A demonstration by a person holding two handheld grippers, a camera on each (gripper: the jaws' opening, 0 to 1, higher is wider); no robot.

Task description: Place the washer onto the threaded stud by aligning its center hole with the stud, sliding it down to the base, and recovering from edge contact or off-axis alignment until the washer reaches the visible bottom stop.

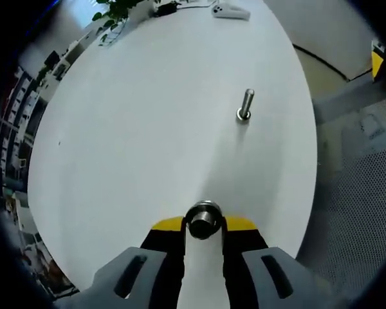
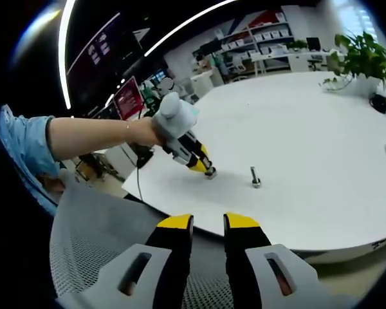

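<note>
So right up close in the left gripper view, my left claw (image 1: 204, 226) has its yellow-tipped jaws clamped on the washer (image 1: 203, 220), which I'm holding by its rim so the center hole faces forward and stays free for the stud. It sits low over the white table (image 1: 135, 148), not touching anything else as far as I can tell. Further out on the table is the stud (image 1: 245, 105), standing upright on its wide base, well apart from the washer and a bit off to the right of my line, so I'd say the job is barely underway: I've got the part, but the approach and lining up are not yet done. The next bit probably needs me to bring the washer over the top and level it, or it'll catch an edge on the threads. My right claw (image 2: 208, 225) is hanging back off the table edge over a gray mesh chair (image 2: 96, 244), jaws a little apart and holding nothing, basically just watching; from there I can see the left claw (image 2: 206, 168) near the stud (image 2: 255, 177). Way at the far side there's a potted plant (image 2: 363, 61) and some shelves (image 2: 270, 38).
</note>
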